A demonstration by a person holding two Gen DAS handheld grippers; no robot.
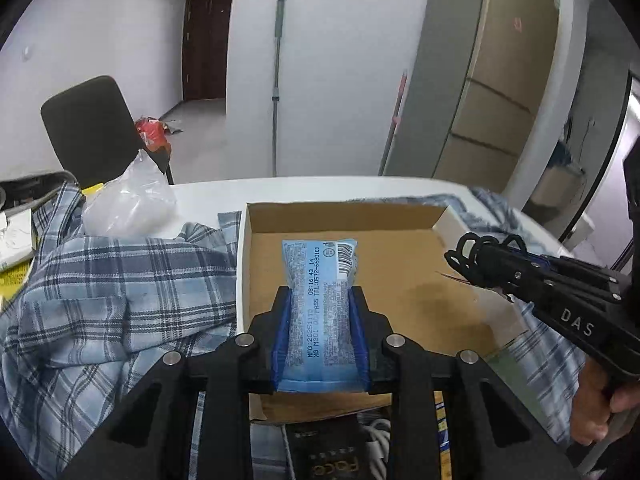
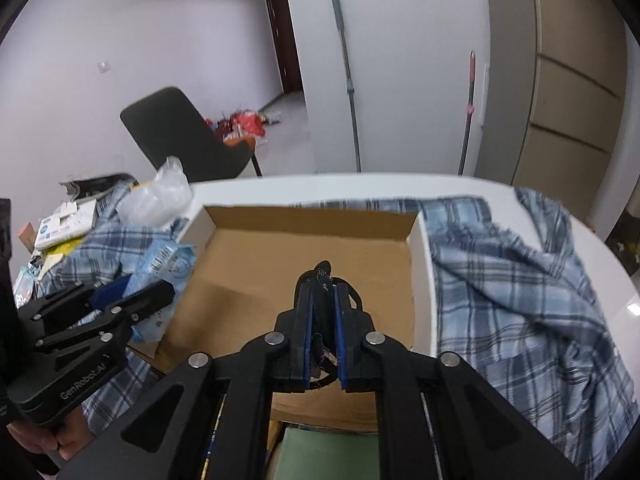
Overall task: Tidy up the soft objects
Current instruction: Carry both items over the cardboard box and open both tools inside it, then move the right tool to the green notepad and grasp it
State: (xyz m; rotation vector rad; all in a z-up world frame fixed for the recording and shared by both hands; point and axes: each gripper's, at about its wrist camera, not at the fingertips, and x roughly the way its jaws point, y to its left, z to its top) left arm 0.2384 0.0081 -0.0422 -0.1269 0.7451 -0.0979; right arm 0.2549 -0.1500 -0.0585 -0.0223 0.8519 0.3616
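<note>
Around the cardboard box (image 1: pixel 400 280): plaid shirt (image 1: pixel 100 300), clear plastic bag (image 1: pixel 128 204), black chair (image 1: pixel 92 128).

Your left gripper (image 1: pixel 320 312), black with blue pads (image 1: pixel 280 332), frames a pale blue tissue pack (image 1: pixel 318 280) printed in dark text with a white barcode patch. At twelve o'clock lies the shallow cardboard box (image 1: pixel 400 276), brown inside, white on its outer walls. At nine o'clock spreads a plaid shirt (image 1: pixel 112 292) in light blue, navy and white, topped by a clear, whitish plastic bag (image 1: pixel 128 200). Your right gripper (image 2: pixel 322 304), black with blue pads (image 2: pixel 309 320), carries a black item (image 2: pixel 322 308). Behind stand a black chair (image 2: pixel 180 136), white walls, a dark brown door (image 1: pixel 206 36) and a white table (image 2: pixel 320 188).
</note>
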